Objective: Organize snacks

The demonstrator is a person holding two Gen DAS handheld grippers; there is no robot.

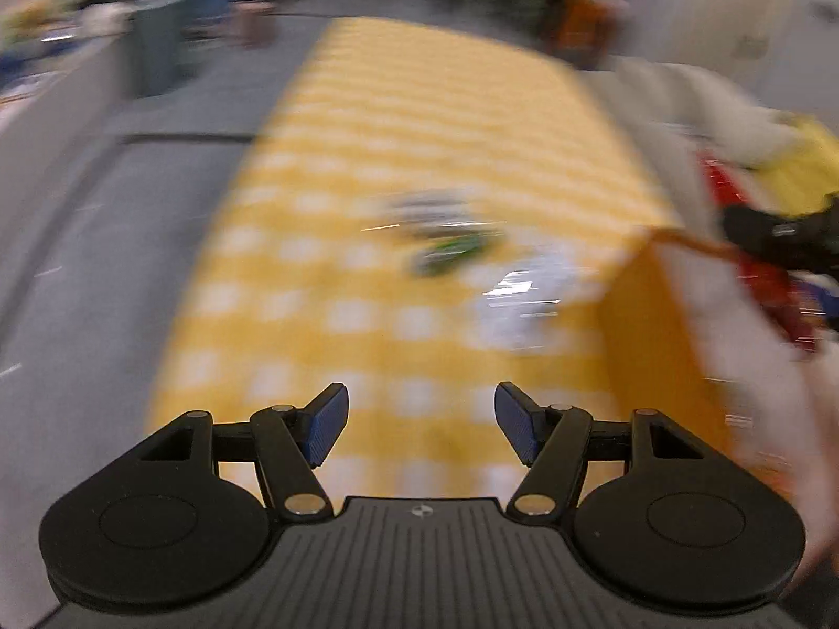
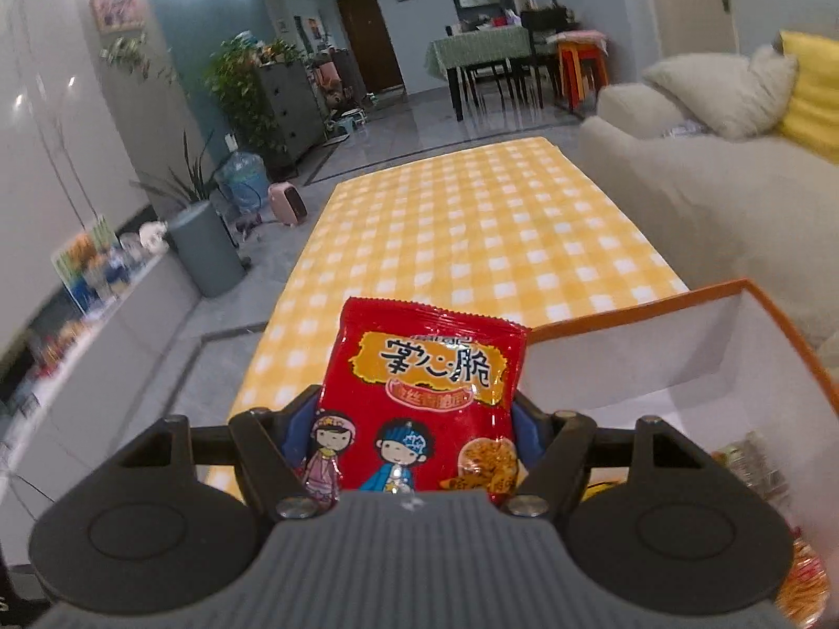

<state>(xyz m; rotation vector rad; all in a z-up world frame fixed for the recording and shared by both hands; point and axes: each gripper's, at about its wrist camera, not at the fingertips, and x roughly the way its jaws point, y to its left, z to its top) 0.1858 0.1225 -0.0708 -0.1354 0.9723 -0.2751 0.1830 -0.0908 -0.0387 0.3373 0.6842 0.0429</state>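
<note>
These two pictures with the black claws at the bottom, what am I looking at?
No robot here: a person carries a hand-held gripper in each hand, each with a camera looking along its jaws. The blurred picture is from the left gripper, open and empty above a yellow checked tablecloth where a few small packets lie, too smeared to identify. The sharp one is from the right gripper, its jaws closed on a red snack bag, next to an orange-rimmed box with more snacks inside.
</note>
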